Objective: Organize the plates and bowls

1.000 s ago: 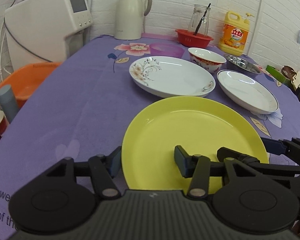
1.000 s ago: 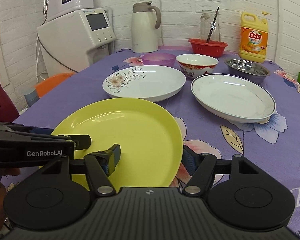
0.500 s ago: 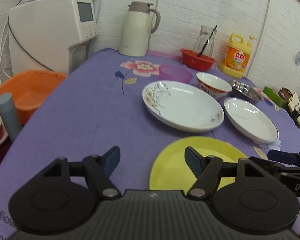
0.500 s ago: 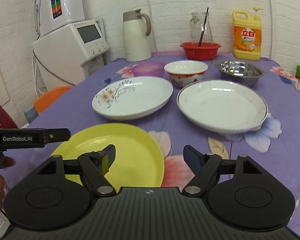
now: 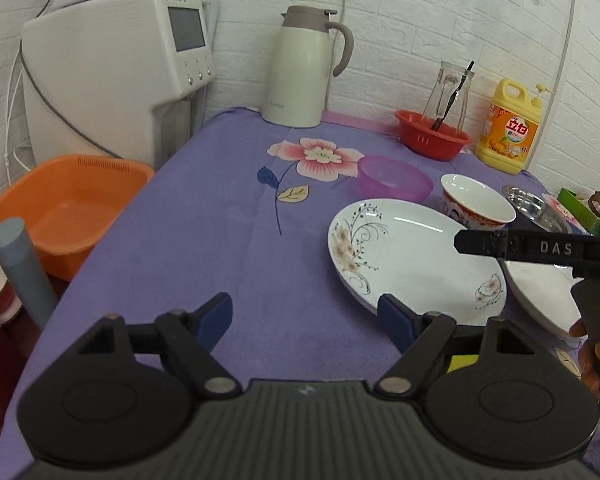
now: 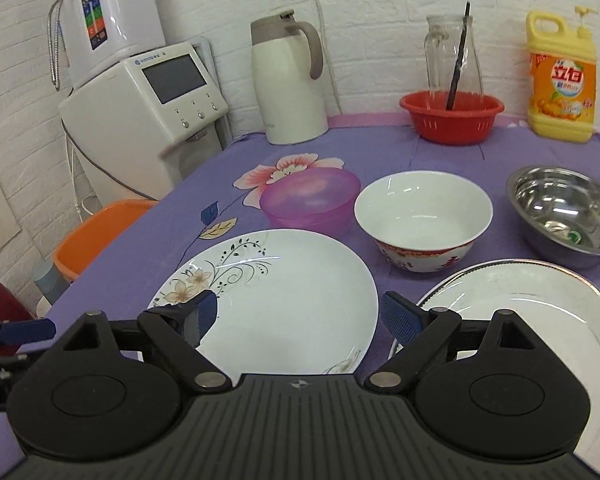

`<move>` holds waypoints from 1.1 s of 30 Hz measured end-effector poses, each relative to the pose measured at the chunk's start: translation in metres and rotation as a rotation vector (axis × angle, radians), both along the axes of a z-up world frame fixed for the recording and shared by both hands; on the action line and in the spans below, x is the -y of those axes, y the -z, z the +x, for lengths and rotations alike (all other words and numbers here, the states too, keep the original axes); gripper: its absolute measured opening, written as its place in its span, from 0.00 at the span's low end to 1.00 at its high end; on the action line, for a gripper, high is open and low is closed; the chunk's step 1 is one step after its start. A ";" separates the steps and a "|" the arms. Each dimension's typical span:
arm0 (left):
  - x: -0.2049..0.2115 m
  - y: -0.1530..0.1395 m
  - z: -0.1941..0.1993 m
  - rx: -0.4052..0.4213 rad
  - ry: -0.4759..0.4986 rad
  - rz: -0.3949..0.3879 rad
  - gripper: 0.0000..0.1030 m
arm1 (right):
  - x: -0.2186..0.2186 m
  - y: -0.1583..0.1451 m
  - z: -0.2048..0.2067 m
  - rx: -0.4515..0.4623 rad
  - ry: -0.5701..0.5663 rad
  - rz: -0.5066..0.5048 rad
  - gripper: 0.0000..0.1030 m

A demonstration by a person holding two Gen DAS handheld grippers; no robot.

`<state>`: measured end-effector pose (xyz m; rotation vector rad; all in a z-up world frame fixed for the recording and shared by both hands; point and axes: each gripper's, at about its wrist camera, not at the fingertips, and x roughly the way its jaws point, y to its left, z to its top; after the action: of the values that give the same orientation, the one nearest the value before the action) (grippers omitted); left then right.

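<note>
Right wrist view: the right claw [image 6: 298, 314] hangs spread and empty over the flowered plate [image 6: 284, 304] on the purple worktop [image 6: 380, 148]; its body hides that plate's near rim. Beside it lies the white plate [image 6: 520, 312], cut off at the frame's edge. Behind stand a purple bowl [image 6: 310, 200], a red-patterned bowl [image 6: 424, 220] and a steel bowl [image 6: 564, 208]. The left claw [image 5: 306, 318] is opening, nothing between its jaws. Only a sliver of the yellow plate [image 5: 462, 362] shows behind its finger.
</note>
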<state>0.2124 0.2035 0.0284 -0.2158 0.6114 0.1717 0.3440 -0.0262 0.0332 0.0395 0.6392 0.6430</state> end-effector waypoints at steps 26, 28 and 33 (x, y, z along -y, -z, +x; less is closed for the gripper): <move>-0.017 0.019 0.063 -0.082 -0.012 -0.089 0.80 | -0.041 0.023 0.007 -0.068 -0.145 -0.161 1.00; -0.016 0.023 0.073 -0.100 -0.010 -0.089 0.80 | -0.041 0.022 0.006 -0.060 -0.157 -0.184 1.00; -0.014 0.024 0.081 -0.094 0.000 -0.071 0.80 | -0.036 0.020 0.011 -0.077 -0.207 -0.206 1.00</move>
<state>0.2936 0.2175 0.0046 -0.2778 0.7114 0.1605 0.3551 0.0102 0.0129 -0.1972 0.7875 0.7742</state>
